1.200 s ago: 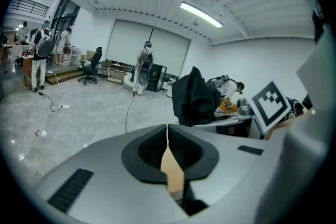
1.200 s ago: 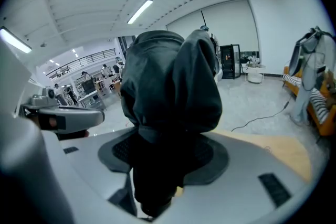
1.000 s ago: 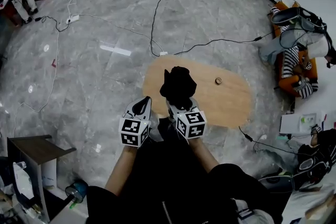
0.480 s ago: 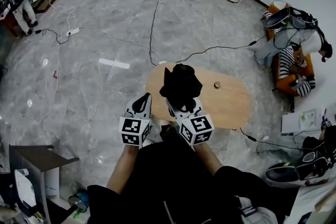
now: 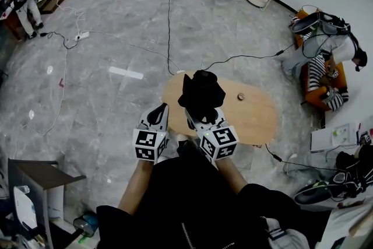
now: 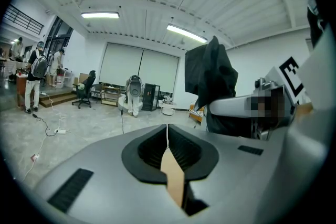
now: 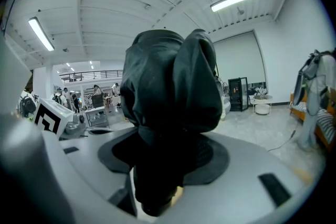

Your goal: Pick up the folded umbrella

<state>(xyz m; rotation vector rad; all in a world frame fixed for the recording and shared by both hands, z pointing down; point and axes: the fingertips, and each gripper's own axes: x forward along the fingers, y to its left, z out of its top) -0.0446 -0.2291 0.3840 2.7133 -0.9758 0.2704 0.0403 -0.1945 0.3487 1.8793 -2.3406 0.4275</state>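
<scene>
The folded umbrella (image 5: 201, 93) is a black bundle of cloth, held up above the oval wooden table (image 5: 256, 119). My right gripper (image 5: 204, 118) is shut on its lower end; in the right gripper view the umbrella (image 7: 173, 86) fills the space between the jaws of the right gripper (image 7: 157, 165). My left gripper (image 5: 157, 118) hangs just left of it, apart from the umbrella. Its black pads (image 6: 152, 147) meet along a thin line with nothing between them. From the left gripper view the umbrella (image 6: 210, 76) shows at the right, above the right gripper's finger.
A small round object (image 5: 240, 96) lies on the table. Cables (image 5: 169, 26) run across the marble floor. A person sits on an orange seat (image 5: 323, 76) at the right. A dark side table (image 5: 35, 166) stands at lower left. People stand far back left.
Both grippers have risen a little, the right one carrying the umbrella up off the table. Over the last half second they have barely moved.
</scene>
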